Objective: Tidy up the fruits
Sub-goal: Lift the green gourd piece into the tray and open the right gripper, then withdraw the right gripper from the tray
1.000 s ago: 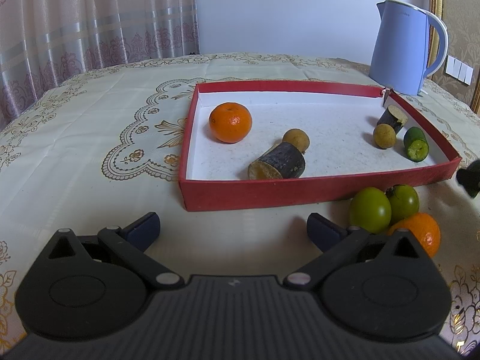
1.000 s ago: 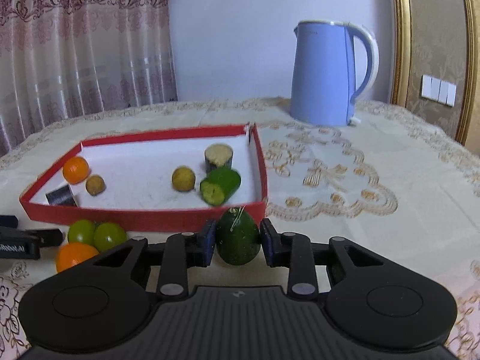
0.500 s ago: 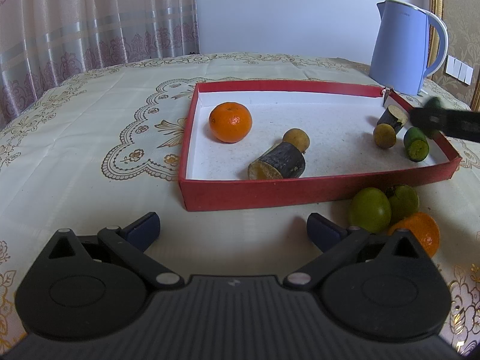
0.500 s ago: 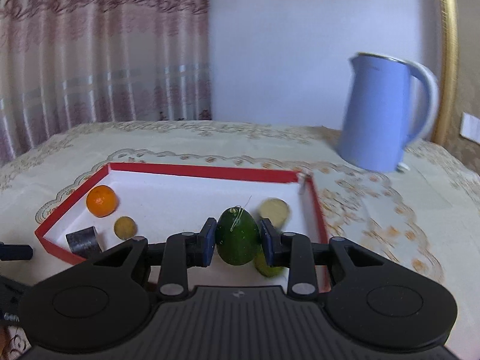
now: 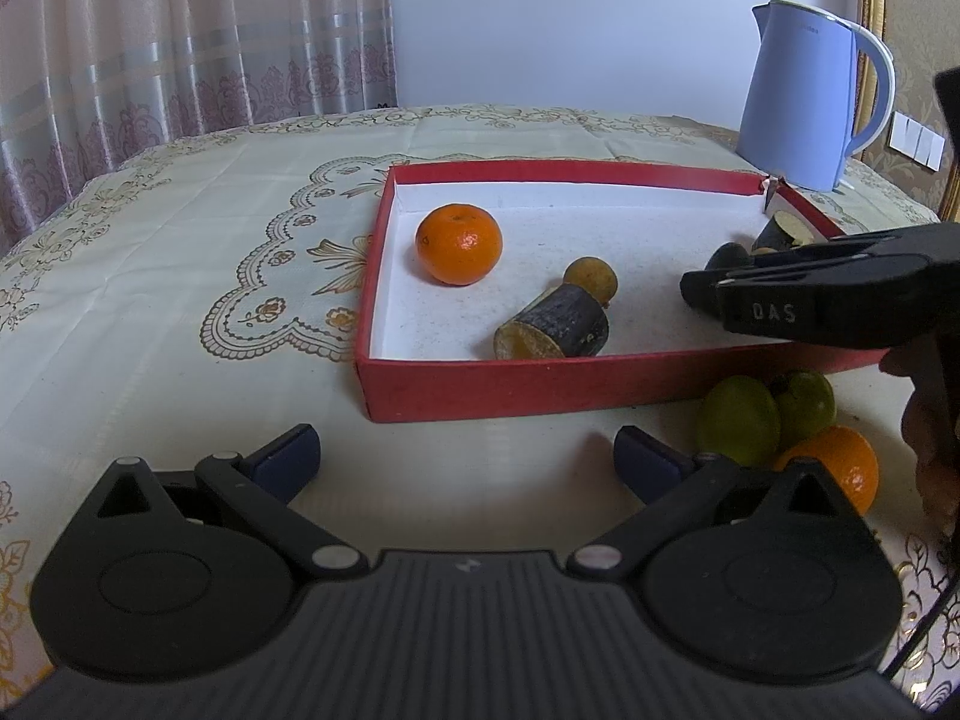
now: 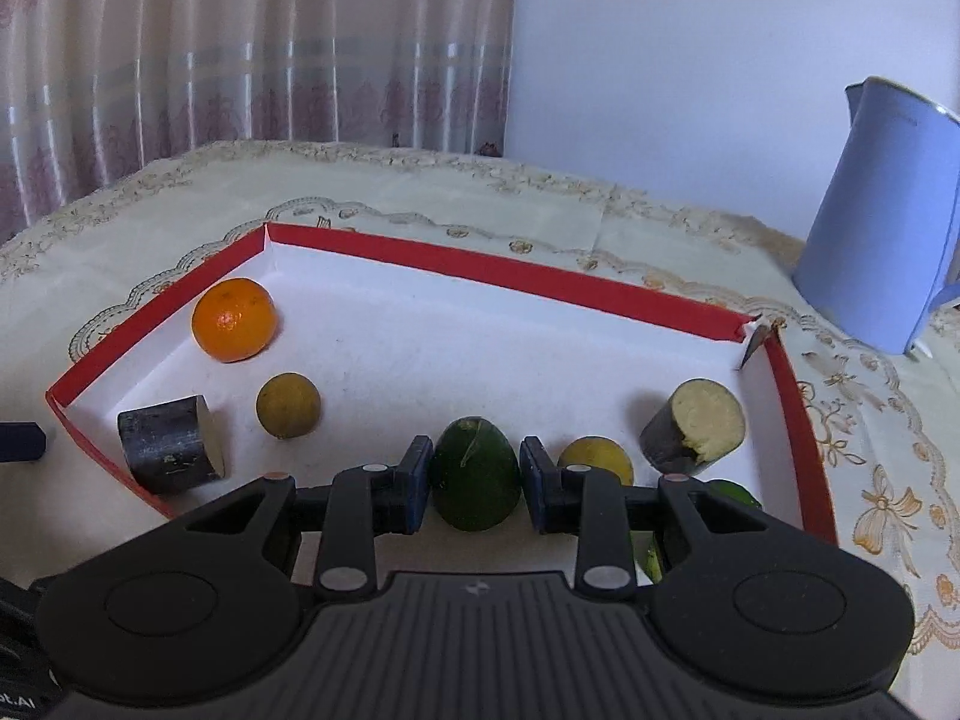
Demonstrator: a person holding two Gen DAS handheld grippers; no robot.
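A red tray (image 5: 540,387) with a white floor (image 6: 480,336) lies on the table. It holds an orange (image 5: 459,244) (image 6: 234,319), a small brown fruit (image 5: 591,279) (image 6: 288,405), two dark cut pieces (image 5: 555,330) (image 6: 696,427), a yellow fruit (image 6: 597,461) and a green piece (image 6: 735,492). My right gripper (image 6: 475,475) is shut on a dark green fruit (image 6: 475,471) over the tray's near side; it shows from the side in the left wrist view (image 5: 708,288). My left gripper (image 5: 467,456) is open and empty, just before the tray. Two green fruits (image 5: 741,420) and an orange (image 5: 834,465) lie outside the tray.
A blue kettle (image 5: 804,96) (image 6: 882,216) stands behind the tray's far right corner. A cream embroidered tablecloth (image 5: 180,240) covers the table. Curtains (image 5: 180,30) hang behind on the left.
My right gripper has carried the dark green fruit up from the table beside the tray and leftward over the tray's inside. My left gripper has not moved.
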